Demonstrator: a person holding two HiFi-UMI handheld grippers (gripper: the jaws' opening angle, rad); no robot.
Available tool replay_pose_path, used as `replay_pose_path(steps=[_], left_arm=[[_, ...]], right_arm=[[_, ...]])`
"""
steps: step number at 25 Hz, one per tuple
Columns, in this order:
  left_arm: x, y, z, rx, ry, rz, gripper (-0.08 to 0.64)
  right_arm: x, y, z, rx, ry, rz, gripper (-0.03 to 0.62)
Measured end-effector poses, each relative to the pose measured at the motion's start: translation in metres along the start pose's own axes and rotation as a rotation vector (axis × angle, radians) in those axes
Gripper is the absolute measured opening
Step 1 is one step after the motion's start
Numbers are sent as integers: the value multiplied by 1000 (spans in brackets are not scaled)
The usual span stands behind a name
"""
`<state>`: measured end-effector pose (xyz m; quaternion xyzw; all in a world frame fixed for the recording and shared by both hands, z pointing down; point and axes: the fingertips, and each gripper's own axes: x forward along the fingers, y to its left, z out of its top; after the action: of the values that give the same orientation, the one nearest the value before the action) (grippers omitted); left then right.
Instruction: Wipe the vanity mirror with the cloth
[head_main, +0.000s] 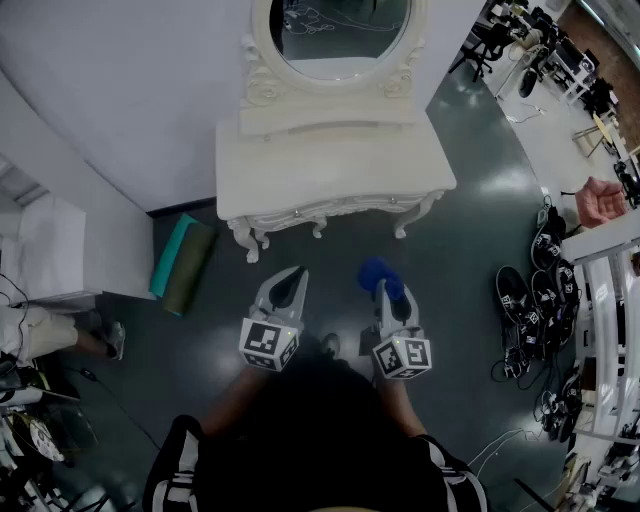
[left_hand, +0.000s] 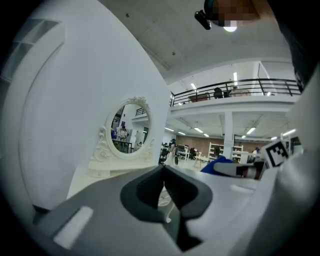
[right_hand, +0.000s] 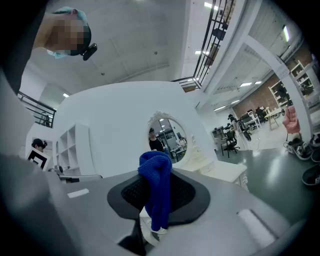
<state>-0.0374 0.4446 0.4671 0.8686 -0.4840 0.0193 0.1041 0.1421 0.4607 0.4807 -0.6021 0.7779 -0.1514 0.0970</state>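
Observed from the head view, reading left to right, all positions given against the white table.

Far left of the table: a white shelf unit against the wall, with a person's leg on the floor beside it. Nearer the table, just left of its front left leg, a rolled mat, teal and olive, lies on the floor.

The table stands against the white wall. The mirror, oval in an ornate white frame, stands upright at the back of the table top.

In front of the table, over the floor and apart from its front edge, both tools are held side by side, pointing toward the table.

Left gripper: its own view shows the dark pads drawn together at the tips, with nothing between them. It touches nothing.

Right gripper: jaws clamped on the blue cloth. Its own view shows the cloth pinched between the pads, bunched above the tips and hanging down below them. The cloth is off the table and well short of the mirror, which shows beyond it in that view.

Right of the table: several dark shoes in a loose row on the floor, with cables beside them. Further back to the right, a pink chair.
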Motion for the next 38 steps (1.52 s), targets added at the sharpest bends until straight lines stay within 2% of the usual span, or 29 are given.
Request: replay_pose_path(steps=[7, 16, 29, 38], left_arm=[[-4, 7, -1, 1, 1, 4, 9], [-3, -4, -4, -5, 13, -14, 11], [25, -37, -14, -5, 26, 22, 9], [52, -80, -20, -10, 25, 27, 9]], right_arm=[[1, 6, -3, 8, -1, -4, 78], [-13, 1, 5, 23, -25, -18, 81], [-36, -61, 5, 48, -6, -47, 81], [-31, -112, 13, 72, -2, -33, 81]])
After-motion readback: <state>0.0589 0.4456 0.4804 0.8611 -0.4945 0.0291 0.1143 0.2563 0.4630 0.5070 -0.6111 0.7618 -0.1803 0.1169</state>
